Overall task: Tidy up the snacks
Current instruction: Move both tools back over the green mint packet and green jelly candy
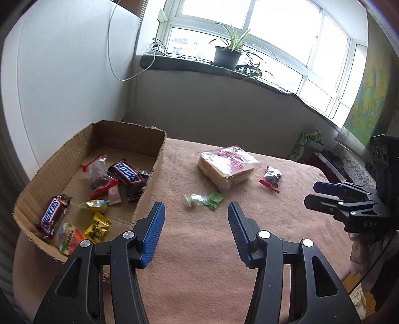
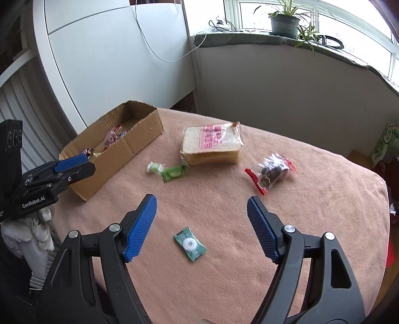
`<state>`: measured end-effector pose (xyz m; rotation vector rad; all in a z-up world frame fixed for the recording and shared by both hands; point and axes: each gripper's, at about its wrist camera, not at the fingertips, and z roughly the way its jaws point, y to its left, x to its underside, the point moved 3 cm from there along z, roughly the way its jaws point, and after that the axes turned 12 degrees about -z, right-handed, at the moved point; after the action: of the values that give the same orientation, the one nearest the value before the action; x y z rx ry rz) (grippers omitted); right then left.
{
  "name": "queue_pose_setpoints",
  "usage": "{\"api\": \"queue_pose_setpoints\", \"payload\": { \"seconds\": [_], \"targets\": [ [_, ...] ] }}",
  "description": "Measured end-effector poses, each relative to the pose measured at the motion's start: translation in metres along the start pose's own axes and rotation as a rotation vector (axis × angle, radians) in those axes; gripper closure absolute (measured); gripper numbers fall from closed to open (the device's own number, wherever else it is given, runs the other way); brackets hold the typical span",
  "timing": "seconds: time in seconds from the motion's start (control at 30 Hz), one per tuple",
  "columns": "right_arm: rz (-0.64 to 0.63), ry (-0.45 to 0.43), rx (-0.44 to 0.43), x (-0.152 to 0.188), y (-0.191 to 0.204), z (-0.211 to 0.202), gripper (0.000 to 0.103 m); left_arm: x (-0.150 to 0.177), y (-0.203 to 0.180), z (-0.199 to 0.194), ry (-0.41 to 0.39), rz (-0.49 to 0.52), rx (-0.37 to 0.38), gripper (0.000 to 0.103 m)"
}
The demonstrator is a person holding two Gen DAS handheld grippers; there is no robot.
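A cardboard box (image 1: pixel 152 159) (image 2: pixel 139 139) at the table's left holds two Snickers bars (image 1: pixel 128 175), a red-ended clear pack and several small sweets. On the pink cloth lie a bagged loaf of sliced bread (image 1: pixel 227 165) (image 2: pixel 212 144), two small green sweets (image 1: pixel 207 199) (image 2: pixel 167 172), a clear pack with red ends (image 1: pixel 271 178) (image 2: pixel 270 172) and a dark green wrapped sweet (image 2: pixel 190 243). My left gripper (image 1: pixel 197 211) (image 2: pixel 74 163) is open and empty, just right of the box. My right gripper (image 2: pixel 202 206) (image 1: pixel 311 193) is open and empty over the dark green sweet.
A white cabinet (image 2: pixel 112 57) stands behind the box. The grey windowsill holds a potted plant (image 1: pixel 228 53) (image 2: pixel 284 22) and cables. A green box (image 1: pixel 306 143) (image 2: pixel 384 144) sits off the table's far right. The cloth's right edge (image 2: pixel 384 199) drops away.
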<state>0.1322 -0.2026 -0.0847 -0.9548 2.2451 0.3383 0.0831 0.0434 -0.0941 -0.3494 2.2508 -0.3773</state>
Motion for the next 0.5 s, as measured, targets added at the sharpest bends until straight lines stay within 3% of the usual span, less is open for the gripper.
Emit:
{"api": "queue_pose_setpoints", "payload": {
  "seconds": [0.17, 0.4, 0.5],
  "targets": [
    [-0.006, 0.042, -0.024, 0.025, 0.000, 0.011, 0.025, 0.010, -0.014, 0.019, 0.057, 0.012, 0.029, 0.051],
    [-0.050, 0.071, -0.061, 0.035, 0.016, 0.029, 0.026, 0.012, -0.020, 0.046, 0.102, 0.015, 0.014, 0.051],
    [-0.080, 0.084, -0.064, 0.038, 0.022, 0.037, 0.034, 0.011, -0.021, 0.061, 0.111, 0.024, -0.010, 0.051]
  ]
}}
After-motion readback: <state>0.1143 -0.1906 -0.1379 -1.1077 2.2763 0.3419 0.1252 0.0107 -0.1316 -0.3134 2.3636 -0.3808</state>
